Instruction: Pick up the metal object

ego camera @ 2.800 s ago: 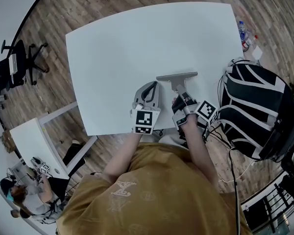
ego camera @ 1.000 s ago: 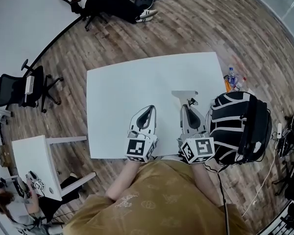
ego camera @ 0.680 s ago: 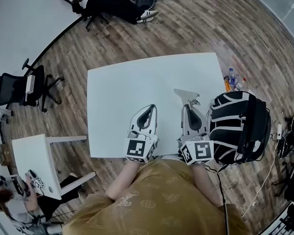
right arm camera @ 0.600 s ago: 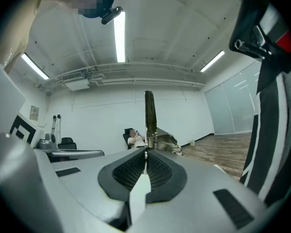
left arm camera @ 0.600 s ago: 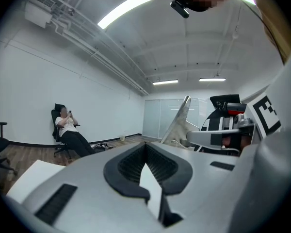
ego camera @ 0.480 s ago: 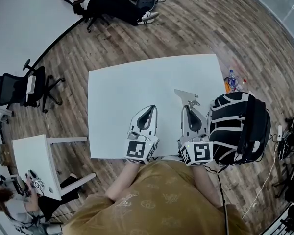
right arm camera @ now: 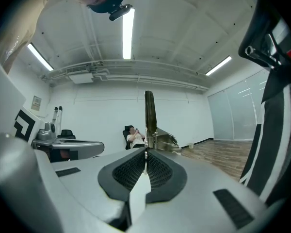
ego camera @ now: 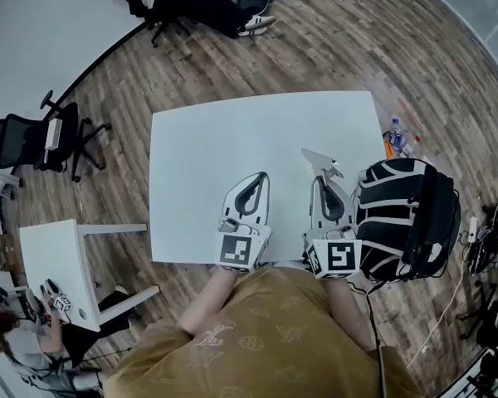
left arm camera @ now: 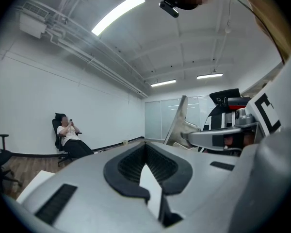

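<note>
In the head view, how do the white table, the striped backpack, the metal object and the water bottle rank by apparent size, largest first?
1. white table
2. striped backpack
3. metal object and water bottle: about alike. The bottle lies farther away, on the floor, so I leave these two unranked.

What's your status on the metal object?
Right tool shut on metal object, held above table. Left tool shut, empty. Nothing in the way.
</note>
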